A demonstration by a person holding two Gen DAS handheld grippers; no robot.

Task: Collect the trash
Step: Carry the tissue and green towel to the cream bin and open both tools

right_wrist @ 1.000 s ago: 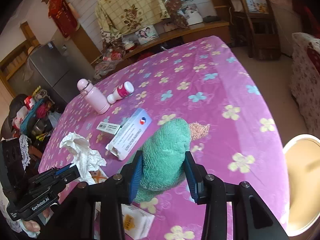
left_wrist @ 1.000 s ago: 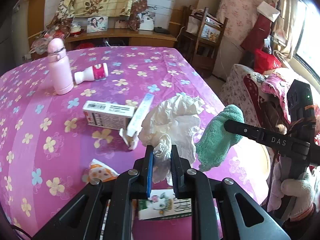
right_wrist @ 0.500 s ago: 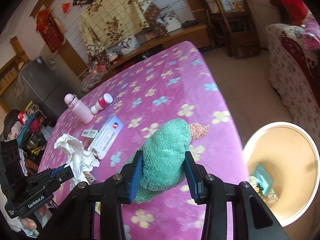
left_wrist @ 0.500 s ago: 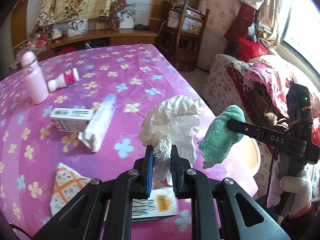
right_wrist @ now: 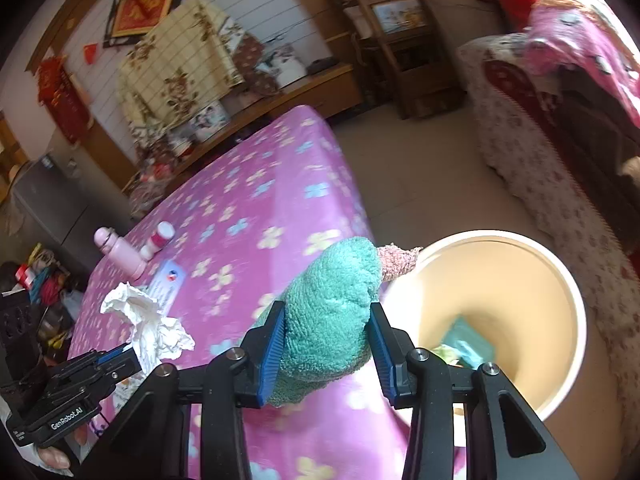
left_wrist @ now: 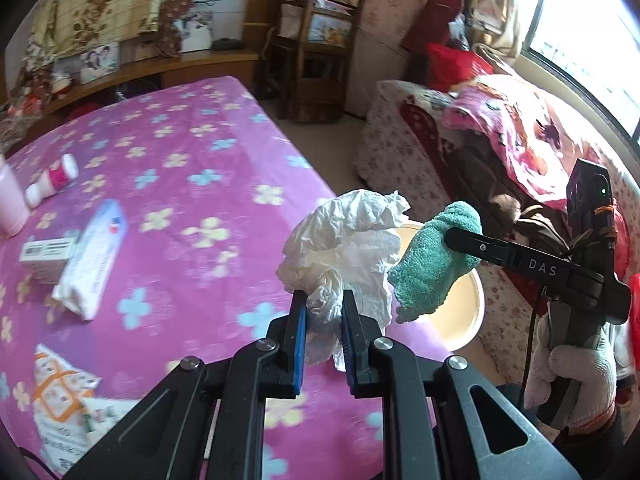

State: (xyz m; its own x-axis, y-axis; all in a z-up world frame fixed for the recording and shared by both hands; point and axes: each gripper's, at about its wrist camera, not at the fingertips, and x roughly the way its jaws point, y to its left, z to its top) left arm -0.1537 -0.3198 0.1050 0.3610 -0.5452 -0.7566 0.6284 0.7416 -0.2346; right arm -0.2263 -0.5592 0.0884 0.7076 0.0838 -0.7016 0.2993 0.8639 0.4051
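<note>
My left gripper [left_wrist: 323,322] is shut on a crumpled white tissue [left_wrist: 352,240] and holds it above the table's right edge. My right gripper [right_wrist: 326,346] is shut on a green towel [right_wrist: 332,312] with a pink tip, near the rim of a cream trash bin [right_wrist: 576,320]. The bin stands on the floor beside the table and holds some trash. In the left wrist view the towel [left_wrist: 434,264] hangs in front of the bin [left_wrist: 474,312]. The tissue also shows in the right wrist view [right_wrist: 146,326].
On the purple flowered tablecloth [left_wrist: 192,184] lie a long white box [left_wrist: 94,254], a small carton [left_wrist: 44,254], a pink-and-white bottle [left_wrist: 52,180], a pink flask [right_wrist: 120,254] and printed packets [left_wrist: 60,392]. A sofa with pink blankets [left_wrist: 500,132] stands right of the bin.
Both grippers have moved right with their loads, from over the table toward its edge. The bin now fills more of the right wrist view.
</note>
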